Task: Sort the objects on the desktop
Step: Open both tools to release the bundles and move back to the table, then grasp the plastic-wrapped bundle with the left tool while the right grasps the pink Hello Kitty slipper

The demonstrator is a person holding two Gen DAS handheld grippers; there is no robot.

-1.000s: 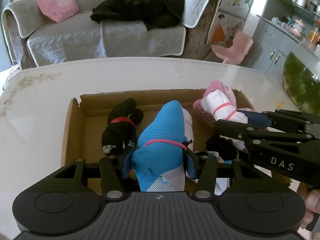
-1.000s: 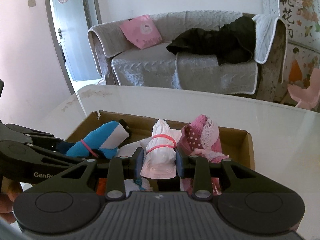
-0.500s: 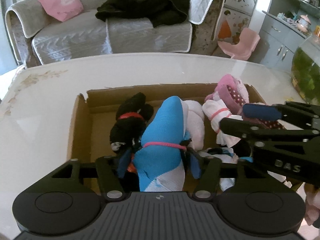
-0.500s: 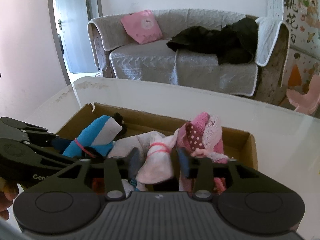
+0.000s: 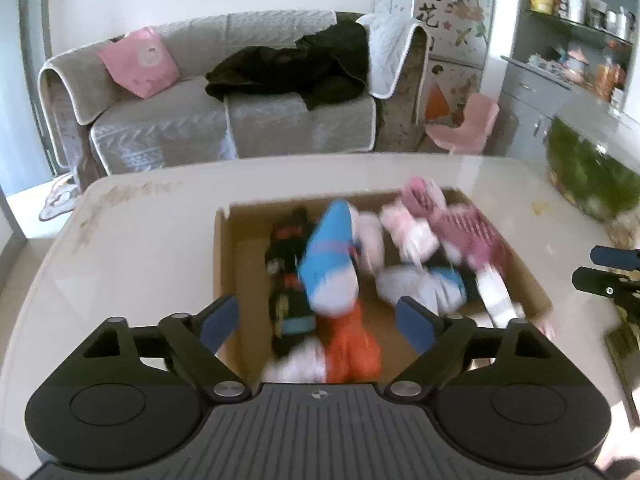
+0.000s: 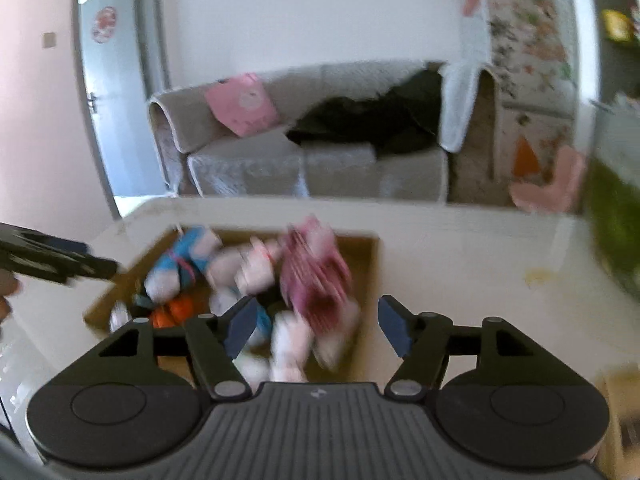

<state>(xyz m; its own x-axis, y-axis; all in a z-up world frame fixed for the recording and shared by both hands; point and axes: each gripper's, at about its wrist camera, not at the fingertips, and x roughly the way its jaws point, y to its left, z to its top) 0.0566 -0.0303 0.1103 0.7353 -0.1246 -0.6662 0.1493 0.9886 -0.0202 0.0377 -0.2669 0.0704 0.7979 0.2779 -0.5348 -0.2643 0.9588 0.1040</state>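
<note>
Both tools, the left tool (image 5: 316,322) and right tool (image 6: 316,326), are opening with nothing pinched, the blue sock roll (image 5: 330,252) and white one (image 6: 256,266) lying, blurrily, in the cardboard box (image 5: 224,264) at twelve o'clock on the table (image 5: 132,256): drop step apparently done, next fetch another item.

sock bundles (image 5: 328,256) in box (image 5: 224,264), on table (image 5: 132,256)

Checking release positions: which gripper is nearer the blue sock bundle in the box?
Left. The left gripper sits just short of the blue sock bundle, jaws opening, nothing gripped. The right gripper is over the pink socks, off to the bundle's side.
</note>
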